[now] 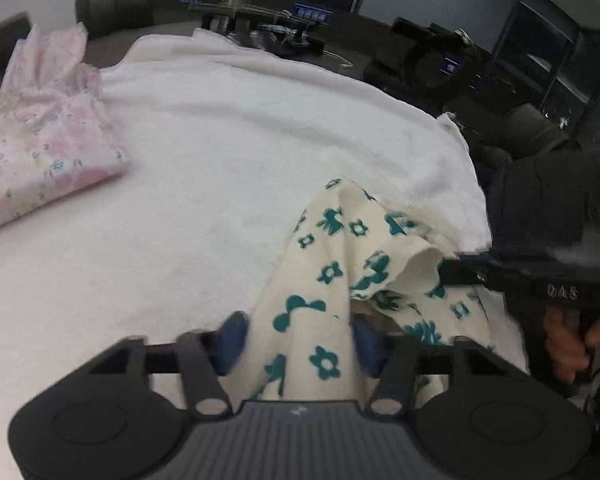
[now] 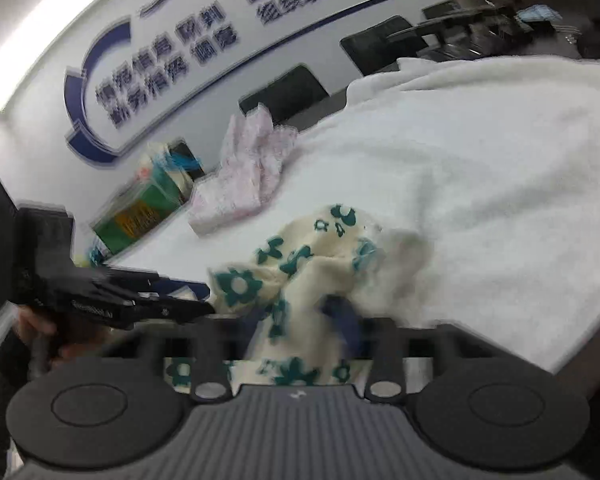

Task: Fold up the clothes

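The left gripper (image 1: 296,340) has cream flower-print cloth (image 1: 320,280) running between its 2 blue pads – whether they pinch it, I cannot tell. The right gripper (image 2: 300,320) – blurred – looks closed on the same cloth. Beyond lies the white blanket (image 1: 220,128), a folded pink garment (image 1: 44,148) far left.

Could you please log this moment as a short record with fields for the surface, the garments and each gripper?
surface: white towel spread over the table
garment in hand: cream cloth with teal flowers, bunched and lifted at the near edge
folded garment: pink floral piece, lying on the towel at its far left
left gripper: cloth runs between its blue pads; grip not certain
right gripper: blurred, cloth between its fingers; grip unclear
background: green box beyond the towel
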`<action>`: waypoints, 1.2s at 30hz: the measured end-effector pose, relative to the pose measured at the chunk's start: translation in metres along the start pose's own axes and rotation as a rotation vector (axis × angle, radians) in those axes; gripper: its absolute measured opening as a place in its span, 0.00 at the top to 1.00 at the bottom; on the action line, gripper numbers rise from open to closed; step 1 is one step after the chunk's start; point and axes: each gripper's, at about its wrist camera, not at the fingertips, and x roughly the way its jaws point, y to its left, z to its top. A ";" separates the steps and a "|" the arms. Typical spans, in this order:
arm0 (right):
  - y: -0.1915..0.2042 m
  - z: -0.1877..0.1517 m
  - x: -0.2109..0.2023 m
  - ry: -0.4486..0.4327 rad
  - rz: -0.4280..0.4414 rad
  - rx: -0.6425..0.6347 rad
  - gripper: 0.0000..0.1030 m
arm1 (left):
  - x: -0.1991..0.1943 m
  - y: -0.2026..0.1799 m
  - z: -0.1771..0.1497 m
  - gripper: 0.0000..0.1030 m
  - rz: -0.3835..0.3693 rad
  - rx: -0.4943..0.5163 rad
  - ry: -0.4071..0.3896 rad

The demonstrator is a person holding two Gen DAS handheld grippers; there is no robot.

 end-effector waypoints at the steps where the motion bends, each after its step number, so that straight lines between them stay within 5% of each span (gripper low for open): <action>1: 0.010 0.004 0.006 0.002 0.007 -0.069 0.92 | -0.003 -0.002 -0.003 0.90 0.026 0.000 -0.012; 5: 0.064 0.023 0.020 -0.041 0.065 -0.392 0.93 | -0.040 -0.007 -0.026 0.92 0.171 -0.068 -0.192; 12: 0.192 0.076 0.071 -0.114 0.284 -0.847 0.93 | -0.126 0.011 -0.079 0.93 0.565 -0.417 -0.549; 14: 0.220 0.101 0.104 -0.081 0.325 -0.888 0.93 | -0.134 0.023 -0.087 0.93 0.681 -0.530 -0.582; 17: 0.223 0.109 0.128 -0.031 0.305 -0.872 0.93 | -0.121 0.049 -0.086 0.91 0.786 -0.660 -0.525; 21: 0.223 0.117 0.155 0.031 0.271 -0.843 0.88 | -0.111 0.072 -0.094 0.85 0.760 -0.759 -0.433; 23: 0.222 0.121 0.169 0.063 0.254 -0.828 0.81 | -0.128 0.071 -0.110 0.66 0.697 -0.788 -0.457; 24: 0.222 0.122 0.176 0.078 0.245 -0.821 0.72 | -0.145 0.067 -0.121 0.58 0.661 -0.777 -0.481; 25: 0.222 0.124 0.182 0.093 0.236 -0.813 0.45 | -0.162 0.060 -0.132 0.42 0.628 -0.757 -0.500; 26: 0.222 0.126 0.189 0.109 0.227 -0.806 0.32 | -0.175 0.052 -0.142 0.34 0.600 -0.729 -0.510; 30: 0.180 0.115 0.141 0.124 0.343 -0.739 0.30 | -0.198 0.012 -0.173 0.28 0.498 -0.600 -0.510; 36: 0.125 0.056 0.070 0.209 0.520 -0.651 0.25 | -0.170 -0.034 -0.177 0.27 0.414 -0.335 -0.460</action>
